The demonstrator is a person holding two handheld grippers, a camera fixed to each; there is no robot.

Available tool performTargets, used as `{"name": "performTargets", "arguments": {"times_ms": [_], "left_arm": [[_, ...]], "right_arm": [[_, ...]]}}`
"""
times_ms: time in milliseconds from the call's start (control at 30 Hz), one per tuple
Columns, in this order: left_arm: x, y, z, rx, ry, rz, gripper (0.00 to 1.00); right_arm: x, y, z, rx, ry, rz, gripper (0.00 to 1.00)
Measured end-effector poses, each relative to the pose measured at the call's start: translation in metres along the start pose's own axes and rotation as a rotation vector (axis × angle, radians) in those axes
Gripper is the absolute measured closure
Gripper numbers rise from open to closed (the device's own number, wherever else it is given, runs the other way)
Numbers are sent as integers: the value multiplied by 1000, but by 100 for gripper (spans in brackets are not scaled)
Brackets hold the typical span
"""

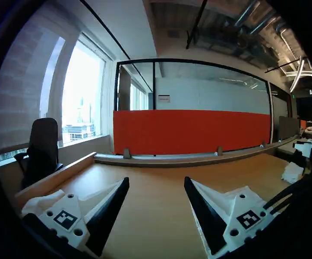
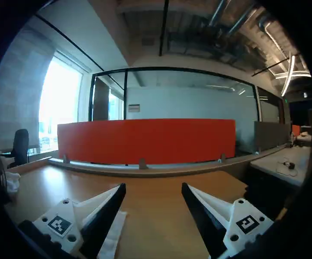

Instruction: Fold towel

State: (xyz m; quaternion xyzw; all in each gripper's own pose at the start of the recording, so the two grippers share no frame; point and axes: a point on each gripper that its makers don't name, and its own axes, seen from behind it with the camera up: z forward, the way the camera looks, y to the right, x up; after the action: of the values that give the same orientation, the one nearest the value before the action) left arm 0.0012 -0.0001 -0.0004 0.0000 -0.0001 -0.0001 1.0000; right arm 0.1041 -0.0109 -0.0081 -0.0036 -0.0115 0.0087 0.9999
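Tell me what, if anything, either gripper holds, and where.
Nothing is held: the left gripper and right gripper are both open; the white cloth towel lies loose on the tan wooden desk.

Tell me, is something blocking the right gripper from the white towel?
No, nothing visible does. The white towel lies on the wooden desk just below the open right gripper, with only bare wood near it.

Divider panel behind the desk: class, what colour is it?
The divider panel is orange-red, clearest in the right gripper view.
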Motion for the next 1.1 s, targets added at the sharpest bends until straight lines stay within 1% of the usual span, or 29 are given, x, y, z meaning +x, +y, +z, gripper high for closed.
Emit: {"name": "performTargets", "arguments": {"times_ms": [100, 300, 400, 500, 700, 900, 1000, 1100], "left_arm": [[14, -2, -4, 0, -1, -1, 6], [52, -8, -11, 11, 3, 6, 6], [68, -8, -13, 8, 4, -4, 6], [79, -8, -15, 1, -1, -8, 6], [90, -8, -19, -10, -8, -6, 6], [93, -7, -18, -28, -20, 2, 6], [92, -1, -16, -56, -33, 6, 6], [88, 7, -14, -96, -57, 10, 6]], "right_arm": [[22, -6, -5, 13, -9, -10, 0], [65, -10, -10, 11, -5, -17, 0], [84, -12, -12, 12, -3, -25, 0], [97, -15, -14, 12, -4, -34, 0], [113, -16, -16, 10, -7, -46, 0], [116, -21, -15, 23, -16, -60, 0], [117, -23, -13, 34, -28, -71, 0], [117, -29, -12, 61, -39, -85, 0]]}}
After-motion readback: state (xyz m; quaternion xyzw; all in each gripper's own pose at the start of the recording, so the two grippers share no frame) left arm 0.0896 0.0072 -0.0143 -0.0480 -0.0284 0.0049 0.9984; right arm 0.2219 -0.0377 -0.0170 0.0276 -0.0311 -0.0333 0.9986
